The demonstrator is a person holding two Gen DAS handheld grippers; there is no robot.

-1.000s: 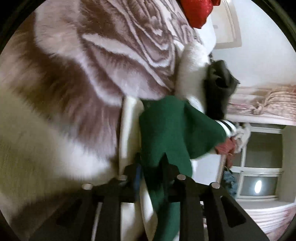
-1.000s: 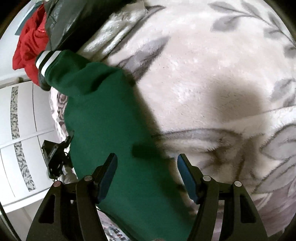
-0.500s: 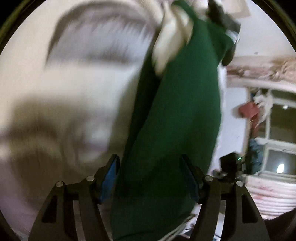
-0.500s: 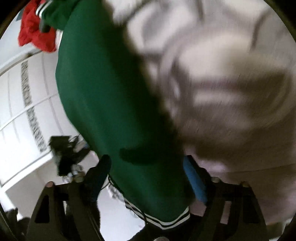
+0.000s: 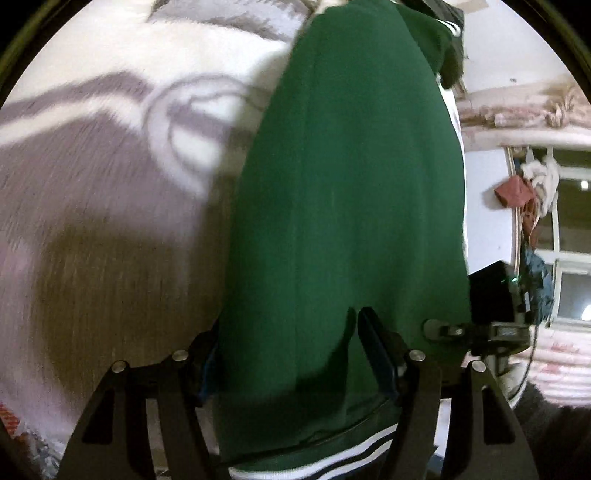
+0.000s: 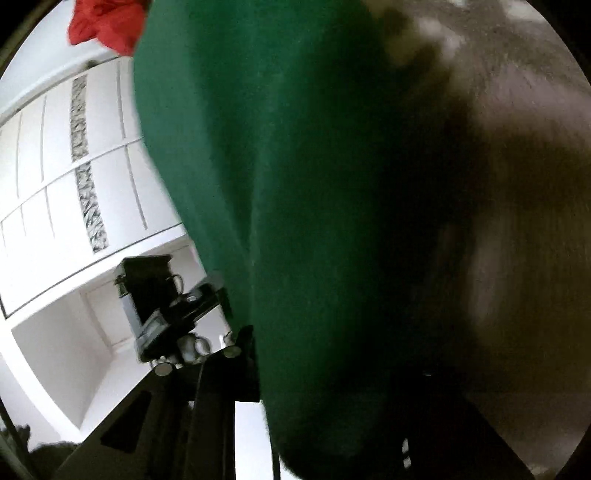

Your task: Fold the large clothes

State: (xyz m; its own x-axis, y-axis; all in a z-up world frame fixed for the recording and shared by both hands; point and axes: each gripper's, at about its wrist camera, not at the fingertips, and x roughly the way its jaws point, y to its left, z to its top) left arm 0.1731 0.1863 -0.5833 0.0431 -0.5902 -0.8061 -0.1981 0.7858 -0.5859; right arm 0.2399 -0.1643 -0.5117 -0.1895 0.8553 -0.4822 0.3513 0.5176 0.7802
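Observation:
A dark green garment (image 5: 343, 192) with a white-striped hem lies on a pale fleece blanket (image 5: 110, 155) with grey leaf patterns. In the left wrist view my left gripper (image 5: 291, 354) is wide open, its fingers astride the garment near the striped hem; the left finger is partly hidden by cloth. In the right wrist view the green garment (image 6: 295, 184) fills the middle. My right gripper (image 6: 332, 369) is close over it; the cloth covers the gap and the right finger, so I cannot tell its state.
A red cloth (image 6: 107, 22) lies at the garment's far end. White cabinet doors (image 6: 66, 147) and a black device (image 6: 155, 295) stand beyond the bed edge. A window (image 5: 569, 258) and hanging clothes (image 5: 528, 184) are at the right.
My left gripper opened, releasing the green cloth, then swung along the garment to its striped hem. The right gripper moved closer over the garment, which now covers its jaws.

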